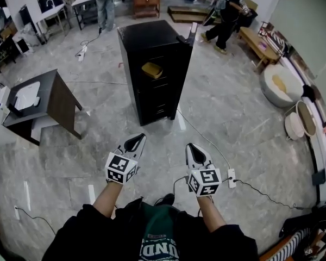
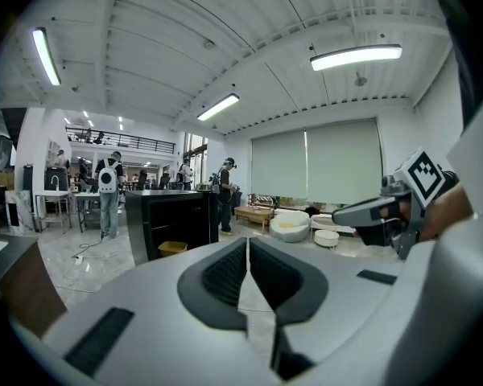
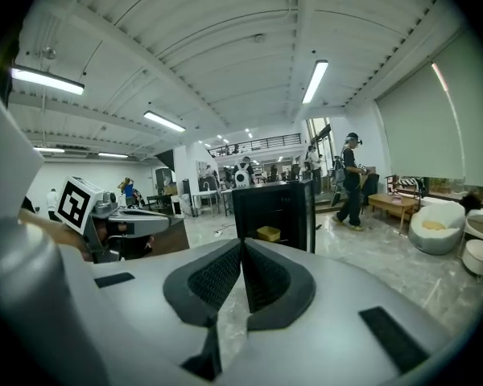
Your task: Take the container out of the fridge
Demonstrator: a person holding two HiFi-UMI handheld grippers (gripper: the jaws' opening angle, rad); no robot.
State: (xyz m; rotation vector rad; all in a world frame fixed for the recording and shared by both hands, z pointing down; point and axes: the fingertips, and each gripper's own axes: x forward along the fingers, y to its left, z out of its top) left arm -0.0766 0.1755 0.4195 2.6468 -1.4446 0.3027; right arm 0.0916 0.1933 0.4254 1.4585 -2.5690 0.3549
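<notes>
A tall black fridge (image 1: 155,75) stands on the marble floor ahead, its door (image 1: 191,34) swung open at its right. On a shelf inside sits a yellow container (image 1: 152,69), also visible in the left gripper view (image 2: 172,248) and the right gripper view (image 3: 267,233). My left gripper (image 1: 136,142) and right gripper (image 1: 194,150) are held side by side well short of the fridge. Both point toward it. Each is shut with its pads together and nothing between them, as the left (image 2: 247,244) and right (image 3: 241,248) gripper views show.
A dark side table (image 1: 57,99) with a white object stands at the left. A power strip (image 1: 231,178) and its cable lie on the floor near my right gripper. Round white cushions (image 1: 280,83) sit at the right. People (image 1: 228,10) move at the back.
</notes>
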